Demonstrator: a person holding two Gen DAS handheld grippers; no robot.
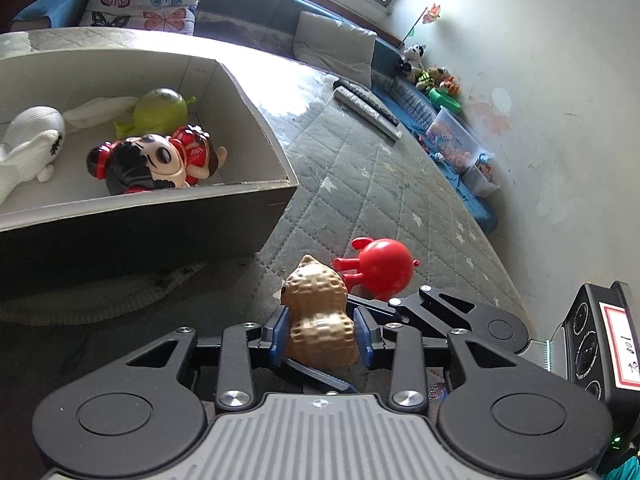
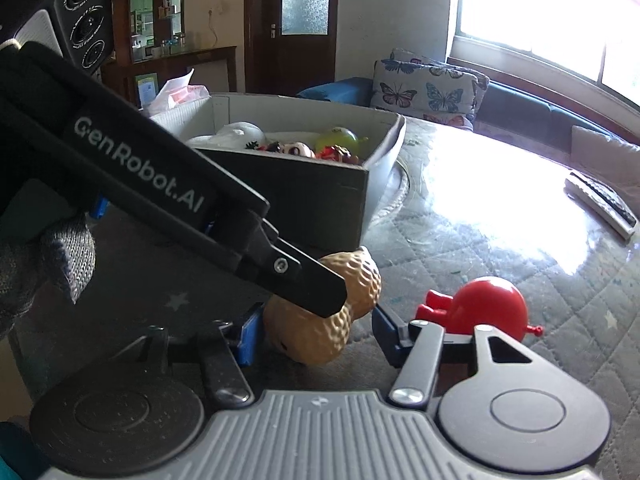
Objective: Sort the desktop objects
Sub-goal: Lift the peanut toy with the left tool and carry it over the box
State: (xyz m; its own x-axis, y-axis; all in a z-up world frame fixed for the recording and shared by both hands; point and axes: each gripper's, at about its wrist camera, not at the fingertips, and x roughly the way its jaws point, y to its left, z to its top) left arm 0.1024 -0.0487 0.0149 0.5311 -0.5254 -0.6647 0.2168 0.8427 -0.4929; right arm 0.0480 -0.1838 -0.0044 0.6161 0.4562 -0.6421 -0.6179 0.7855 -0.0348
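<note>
The peanut toy (image 1: 320, 320) stands on the quilted table cover (image 1: 380, 184), just in front of the open box (image 1: 256, 196) of toys. The left gripper (image 1: 322, 330) pinches it, blue pads pressed on both sides. The right gripper (image 2: 316, 334) straddles the same peanut; its left pad touches it, the right pad stands slightly apart. A red ball toy (image 1: 380, 268) lies just beside.

Tan dimpled peanut toy (image 1: 320, 320); red toy (image 1: 380, 266); grey star-quilted cover (image 1: 380, 184).
</note>
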